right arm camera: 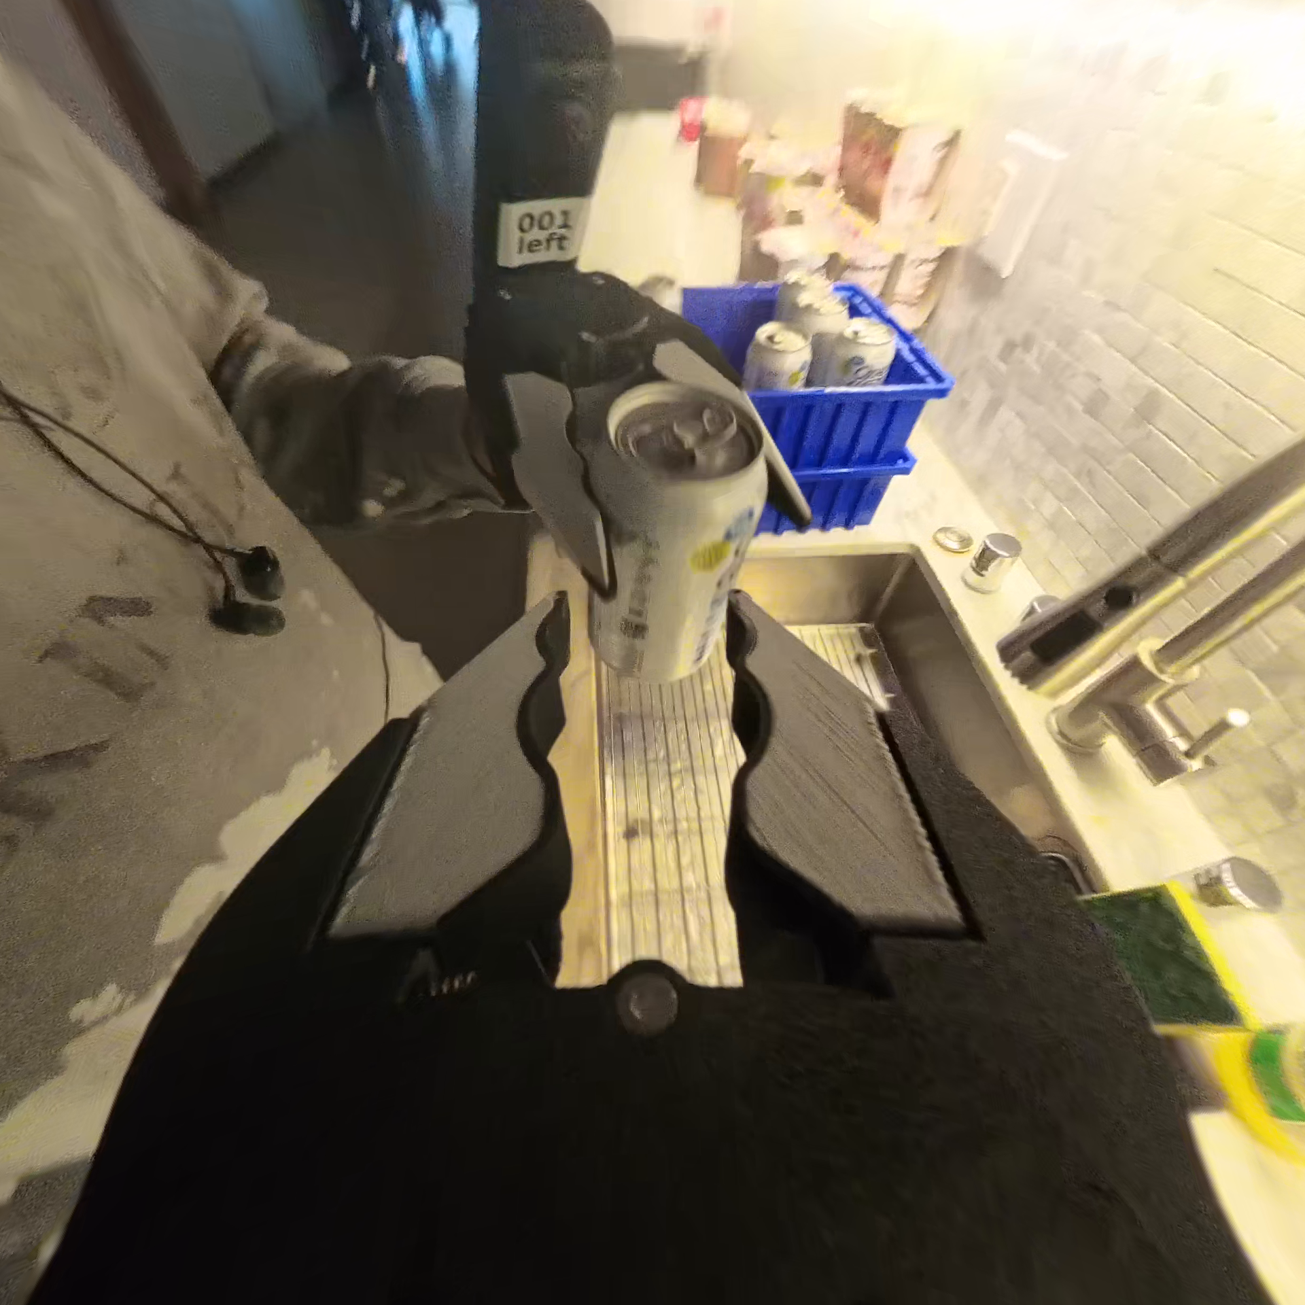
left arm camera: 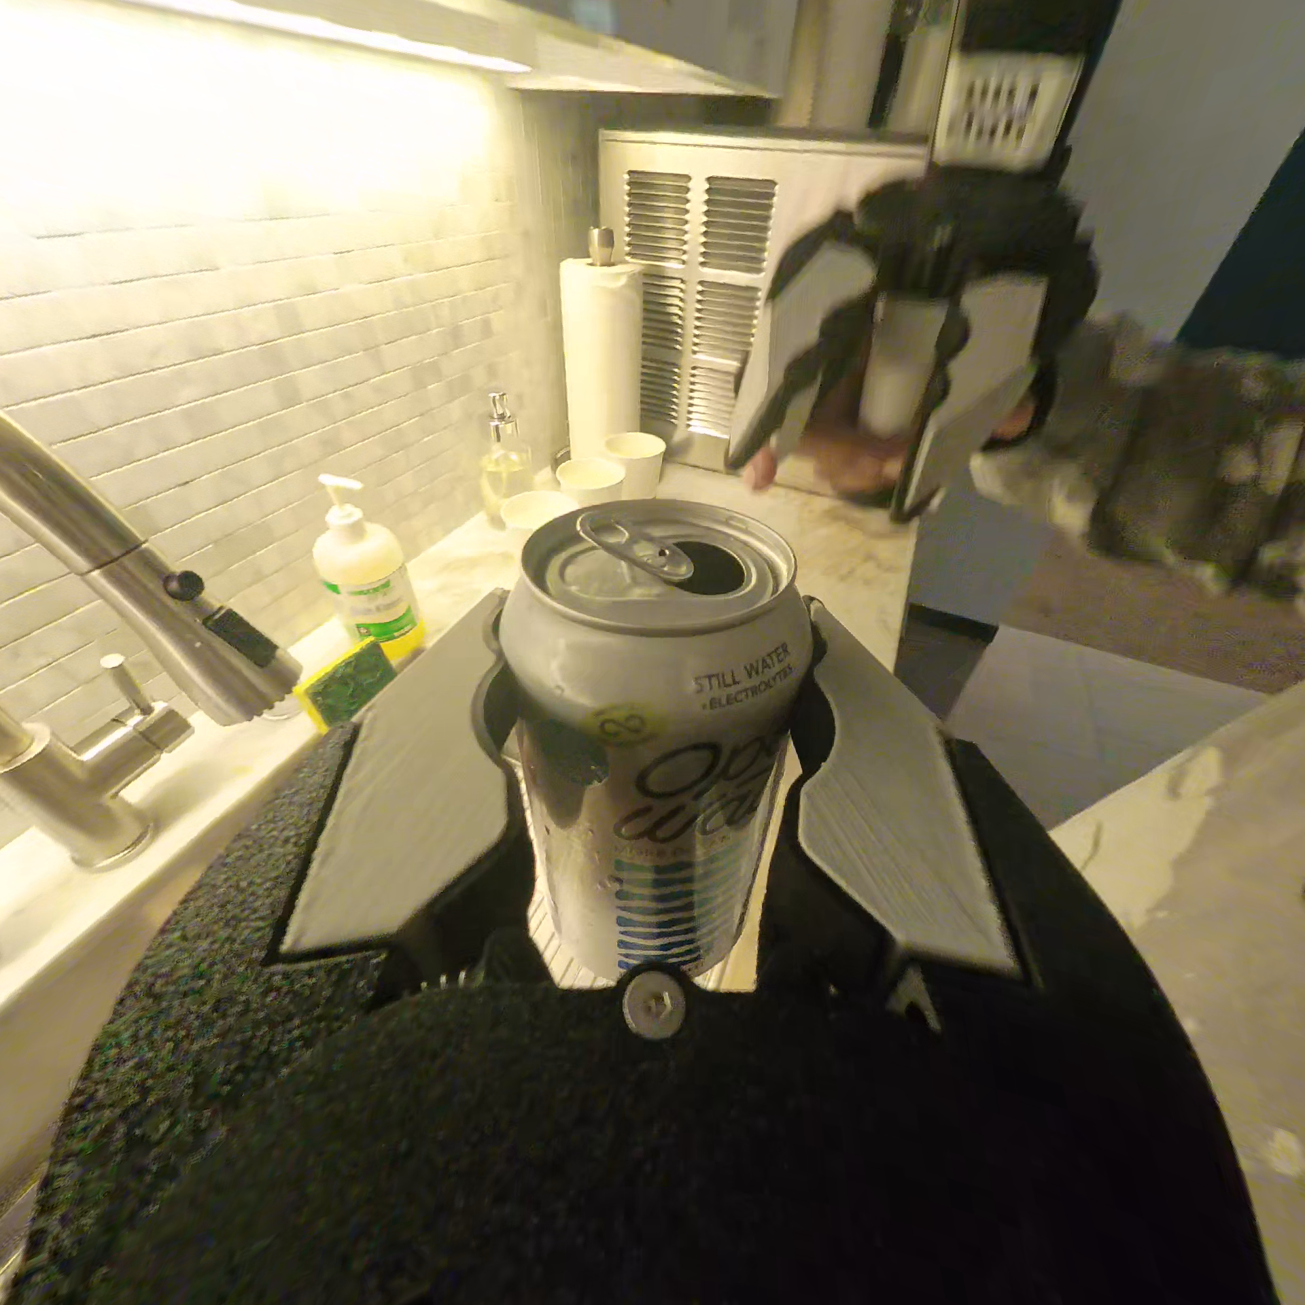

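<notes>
In the left wrist view, your left claw [left arm camera: 653,678] is clamped on a silver can [left arm camera: 650,706], its two fingers pressed against the can's sides just below the rim. The can stands upright, its tab lifted and the mouth open. Left of the can, a steel faucet [left arm camera: 141,586] arches over the edge of the pale stone surface [left arm camera: 840,558]. Behind the can, along the tiled wall, stand a soap bottle [left arm camera: 364,565] with a yellow-green sponge [left arm camera: 346,681] at its foot, a clear dispenser [left arm camera: 505,459], three white cups [left arm camera: 590,480] and a paper towel roll [left arm camera: 600,346]. Up and right of the can, your right claw [left arm camera: 833,480] hangs blurred, its fingers spread apart and empty.

In the right wrist view, your right claw [right arm camera: 646,621] is parted, holding nothing, its tips just short of the can [right arm camera: 678,537]. Your left claw [right arm camera: 699,544] grips the can near its top, tilted, above the ribbed floor of the steel sink [right arm camera: 911,621]. Beyond the can, a blue crate [right arm camera: 840,431] holds more cans. Right of the can are the faucet [right arm camera: 1144,671] and, nearer the camera, the sponge [right arm camera: 1158,960].
</notes>
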Available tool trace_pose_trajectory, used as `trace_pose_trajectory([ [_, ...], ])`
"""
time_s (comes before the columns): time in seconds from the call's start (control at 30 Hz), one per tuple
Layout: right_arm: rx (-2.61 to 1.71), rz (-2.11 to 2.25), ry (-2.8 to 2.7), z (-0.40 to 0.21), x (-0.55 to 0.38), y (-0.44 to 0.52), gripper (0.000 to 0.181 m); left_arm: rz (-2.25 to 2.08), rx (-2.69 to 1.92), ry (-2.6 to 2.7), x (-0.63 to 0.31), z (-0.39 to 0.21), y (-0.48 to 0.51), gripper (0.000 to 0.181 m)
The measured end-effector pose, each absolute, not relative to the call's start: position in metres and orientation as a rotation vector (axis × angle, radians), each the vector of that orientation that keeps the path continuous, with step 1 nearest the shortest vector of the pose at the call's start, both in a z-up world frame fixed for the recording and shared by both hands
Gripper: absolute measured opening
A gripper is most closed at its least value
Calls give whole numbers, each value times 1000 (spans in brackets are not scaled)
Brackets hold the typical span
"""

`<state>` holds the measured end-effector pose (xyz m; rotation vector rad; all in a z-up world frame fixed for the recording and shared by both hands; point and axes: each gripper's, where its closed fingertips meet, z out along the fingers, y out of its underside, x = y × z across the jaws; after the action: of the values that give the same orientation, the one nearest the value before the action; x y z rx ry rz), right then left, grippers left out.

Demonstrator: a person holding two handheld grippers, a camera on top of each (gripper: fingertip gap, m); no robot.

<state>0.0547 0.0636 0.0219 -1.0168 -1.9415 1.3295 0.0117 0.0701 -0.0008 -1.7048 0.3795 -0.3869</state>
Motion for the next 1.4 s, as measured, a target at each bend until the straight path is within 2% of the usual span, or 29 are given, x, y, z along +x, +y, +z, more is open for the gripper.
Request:
trace_pose_trajectory([
  [0.17,-881,1094,-2297,42,30,53,39,-353,-1714,405,23,-13,76,77],
  [0.37,-797,831,-2709,14,16,48,30,-340,-1728,446,34,-19,78,77],
  [0.57,-723,621,-2879,2,7,45,16,-355,-1755,440,31,-26,74,76],
  [0.67,-668,439,-2918,-3,2,46,15,-362,-1778,421,27,-30,74,77],
  [0.87,-507,183,-2668,1,-21,47,13,-395,-1782,318,6,-30,74,77],
  [1.07,-489,147,-2033,25,-54,53,10,-420,-1731,192,-26,-15,78,77],
  [1.13,-575,192,-1924,24,-54,57,10,-360,-1738,219,-31,-17,80,76],
  [1.2,-676,282,-1840,27,-52,61,18,-358,-1740,240,-28,-18,81,76],
  [1.23,-700,326,-1801,30,-49,61,17,-362,-1738,240,-27,-17,81,76],
  [1.27,-659,384,-1728,42,-45,55,2,-387,-1734,249,-25,-18,81,76],
  [1.3,-614,393,-1673,53,-40,50,0,-404,-1734,223,-28,-20,82,77],
  [1.4,-665,470,-1712,52,-32,46,5,-372,-1731,235,-28,-21,81,76],
])
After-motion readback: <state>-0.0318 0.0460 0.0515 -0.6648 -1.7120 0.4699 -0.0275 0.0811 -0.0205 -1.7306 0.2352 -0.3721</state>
